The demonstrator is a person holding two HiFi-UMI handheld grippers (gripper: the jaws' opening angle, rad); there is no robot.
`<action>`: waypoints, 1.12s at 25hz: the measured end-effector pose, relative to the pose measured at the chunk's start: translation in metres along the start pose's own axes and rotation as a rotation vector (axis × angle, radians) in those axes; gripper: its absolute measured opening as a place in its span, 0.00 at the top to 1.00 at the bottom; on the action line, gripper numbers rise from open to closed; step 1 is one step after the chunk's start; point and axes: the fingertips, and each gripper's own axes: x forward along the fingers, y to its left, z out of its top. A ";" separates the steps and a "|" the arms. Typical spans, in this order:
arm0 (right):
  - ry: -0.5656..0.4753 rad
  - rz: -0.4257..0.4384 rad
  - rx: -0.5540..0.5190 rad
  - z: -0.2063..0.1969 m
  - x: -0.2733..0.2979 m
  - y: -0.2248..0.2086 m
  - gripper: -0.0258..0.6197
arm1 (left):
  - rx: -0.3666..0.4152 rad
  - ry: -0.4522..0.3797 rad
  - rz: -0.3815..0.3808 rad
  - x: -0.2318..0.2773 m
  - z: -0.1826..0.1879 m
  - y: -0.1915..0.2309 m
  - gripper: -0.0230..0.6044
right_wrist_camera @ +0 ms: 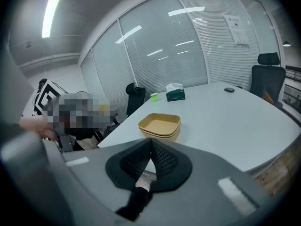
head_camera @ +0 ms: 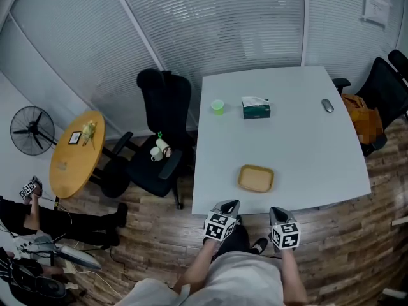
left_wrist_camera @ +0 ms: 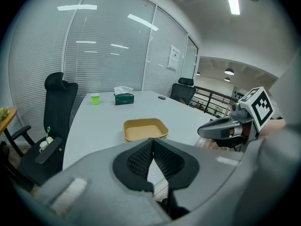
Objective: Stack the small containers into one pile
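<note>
Table [head_camera: 299, 145]: white, bears every item listed. Small containers [head_camera: 255, 178]: tan, shallow, nested in one pile near the table's front edge, within easy reach of both tools; stacking looks complete. Left gripper [head_camera: 228, 208] and right gripper [head_camera: 276, 214]: jaws together with nothing between them, held side by side short of the table edge, seemingly idle. Tissue box [head_camera: 255, 108], green cup [head_camera: 217, 106]: far side, well apart from the pile, clear of the work.
</note>
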 end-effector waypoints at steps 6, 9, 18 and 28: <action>0.000 -0.006 0.000 0.000 -0.002 -0.002 0.96 | -0.006 -0.005 0.000 0.000 0.001 0.001 0.95; -0.002 -0.010 0.005 0.003 -0.001 -0.004 0.96 | -0.011 -0.007 0.001 0.001 0.002 0.002 0.95; 0.009 -0.003 0.007 0.000 0.002 -0.005 0.96 | -0.018 -0.012 0.009 0.000 0.003 0.004 0.95; 0.016 0.001 0.014 -0.002 0.005 -0.003 0.96 | -0.017 -0.011 0.007 0.000 0.003 0.007 0.95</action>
